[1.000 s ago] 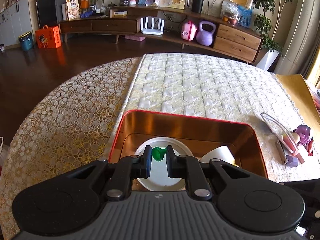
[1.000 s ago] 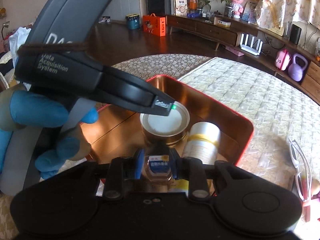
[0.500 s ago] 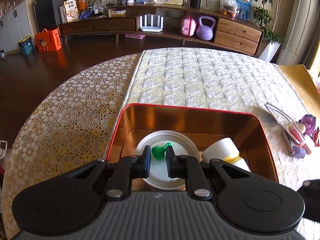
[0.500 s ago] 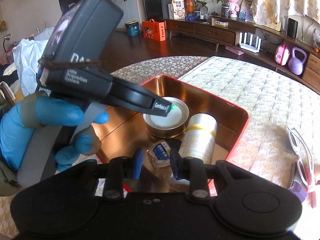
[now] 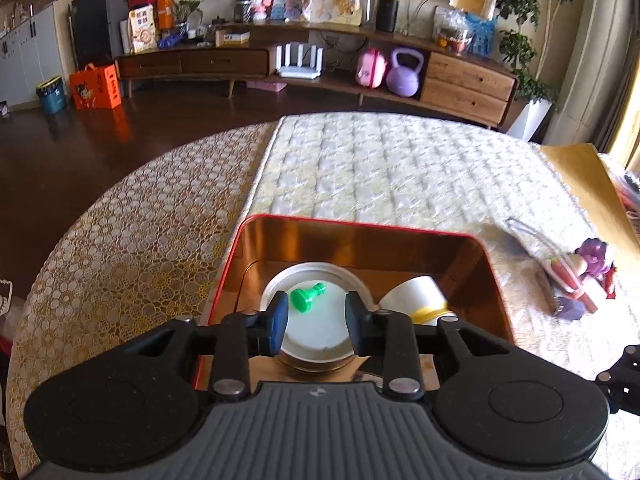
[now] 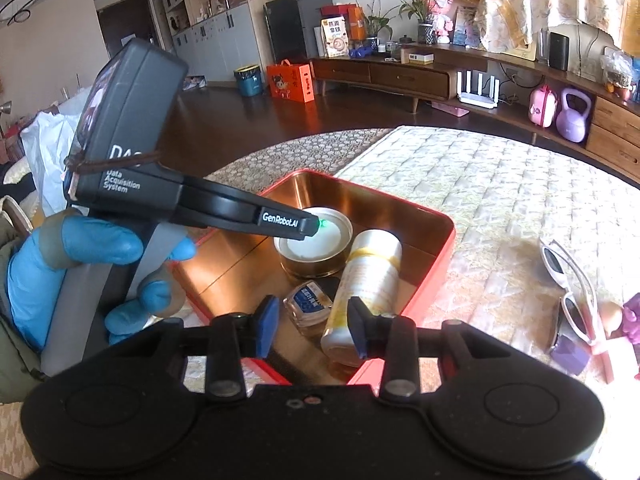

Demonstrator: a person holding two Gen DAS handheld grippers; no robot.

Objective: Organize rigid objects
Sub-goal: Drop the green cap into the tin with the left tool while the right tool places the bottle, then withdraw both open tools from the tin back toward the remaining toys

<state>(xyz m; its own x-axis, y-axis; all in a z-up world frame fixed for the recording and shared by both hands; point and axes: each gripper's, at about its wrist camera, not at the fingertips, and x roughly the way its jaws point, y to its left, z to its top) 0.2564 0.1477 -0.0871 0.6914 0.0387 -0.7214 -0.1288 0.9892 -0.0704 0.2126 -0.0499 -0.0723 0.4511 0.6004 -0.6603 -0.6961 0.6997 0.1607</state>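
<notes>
Both grippers (image 5: 316, 316) (image 6: 313, 326) released, red tin (image 5: 360, 226) on quilted tbl (image 5: 400, 168), living rm.

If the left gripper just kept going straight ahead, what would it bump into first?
Probably the round tin in the red tray: the left gripper points at its white lid, beside the green piece.

1 red tin (image 6: 436, 264) holds 1 round can (image 6: 316, 248), 1 bottle (image 6: 368, 280), 1 jar (image 6: 310, 306), 1 green piece (image 5: 308, 296).

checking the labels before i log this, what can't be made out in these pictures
- Small glass jar, right wrist view: blue label print too small to read.
- Round white-lidded tin, left wrist view: near side hidden by left gripper.
- White sunglasses, left wrist view: blurred.
</notes>
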